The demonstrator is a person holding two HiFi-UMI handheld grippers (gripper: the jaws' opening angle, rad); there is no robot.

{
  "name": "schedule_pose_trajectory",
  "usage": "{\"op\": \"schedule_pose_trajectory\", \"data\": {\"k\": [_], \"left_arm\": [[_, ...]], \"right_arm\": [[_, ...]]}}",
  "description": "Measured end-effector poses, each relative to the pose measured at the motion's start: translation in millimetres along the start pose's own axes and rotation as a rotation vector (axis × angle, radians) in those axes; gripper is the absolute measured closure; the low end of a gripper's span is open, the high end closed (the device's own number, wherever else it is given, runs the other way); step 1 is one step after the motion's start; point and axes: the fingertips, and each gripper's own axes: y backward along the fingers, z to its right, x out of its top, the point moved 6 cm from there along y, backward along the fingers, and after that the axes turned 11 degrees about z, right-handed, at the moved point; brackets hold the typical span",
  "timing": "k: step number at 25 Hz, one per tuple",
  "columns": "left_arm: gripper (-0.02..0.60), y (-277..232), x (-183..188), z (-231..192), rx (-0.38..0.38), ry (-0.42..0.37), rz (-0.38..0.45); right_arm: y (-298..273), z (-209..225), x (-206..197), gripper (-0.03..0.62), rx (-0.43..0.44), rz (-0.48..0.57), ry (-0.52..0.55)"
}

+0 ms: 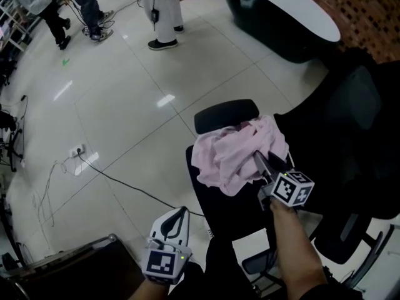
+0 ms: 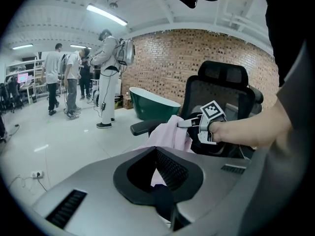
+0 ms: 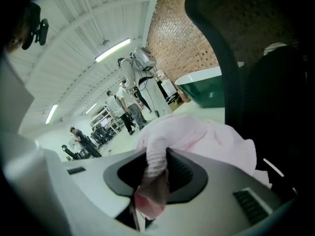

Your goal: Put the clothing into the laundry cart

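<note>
Clenched on the pink garment (image 1: pixel 228 158) on the chair (image 1: pixel 219 208), the right tongs (image 1: pixel 257 159) should lift it well clear; the left tongs (image 1: pixel 178 215), at 7 o'clock, sit closed, empty.

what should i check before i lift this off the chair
1. Right gripper shut on the pink garment: ok.
2. Whole garment gathered: not ok, most lies loose on the chair.
3. Left gripper empty, jaws together: ok.
4. Laundry cart located: cannot tell; the dark bin at lower left may be it.
5. Floor cable clear of your path: cannot tell.
</note>
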Motion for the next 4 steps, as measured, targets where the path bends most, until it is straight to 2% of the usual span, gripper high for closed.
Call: {"op": "schedule_pose_trajectory", "data": {"k": [4], "left_arm": [[0.581,17.4,12.1,7.0,0.003,0.007,0.017]], "right_arm": [[29.7,-24.2,23.4,0.473,0.053,0.055,-0.074]]}}
